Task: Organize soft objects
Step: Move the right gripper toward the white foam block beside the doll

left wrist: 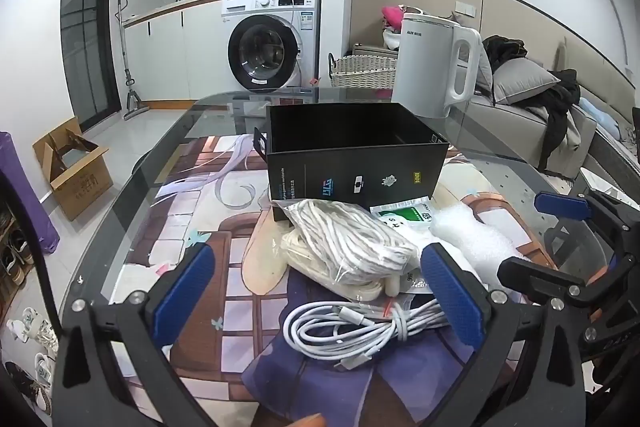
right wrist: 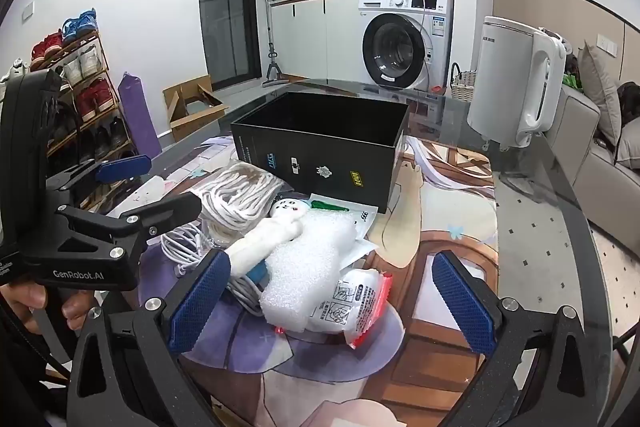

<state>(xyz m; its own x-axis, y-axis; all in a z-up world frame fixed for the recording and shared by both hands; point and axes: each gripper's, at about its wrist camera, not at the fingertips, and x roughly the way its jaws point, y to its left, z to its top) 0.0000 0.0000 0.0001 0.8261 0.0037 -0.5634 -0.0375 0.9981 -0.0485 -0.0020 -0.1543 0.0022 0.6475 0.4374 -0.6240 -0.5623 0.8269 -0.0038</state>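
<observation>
The soft stuff is piling up just in front of the black box (right wrist: 320, 143). The foam sheet (right wrist: 308, 267) is lying right between your R gripper (right wrist: 328, 303) pads, long axis running away from you twd the box. L gripper (left wrist: 316, 299) is hovering over the white cable (left wrist: 360, 323). Both are gaping wide, holding nothing.

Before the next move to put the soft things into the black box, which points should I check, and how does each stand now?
1. Black box open on top: ok.
2. Left gripper open, holding nothing: ok.
3. Right gripper open, holding nothing: ok.
4. White cable coil between the left fingers: ok.
5. Foam sheet free to lift: not ok, the plush toy lies on it.
6. Box inside free: cannot tell.
</observation>
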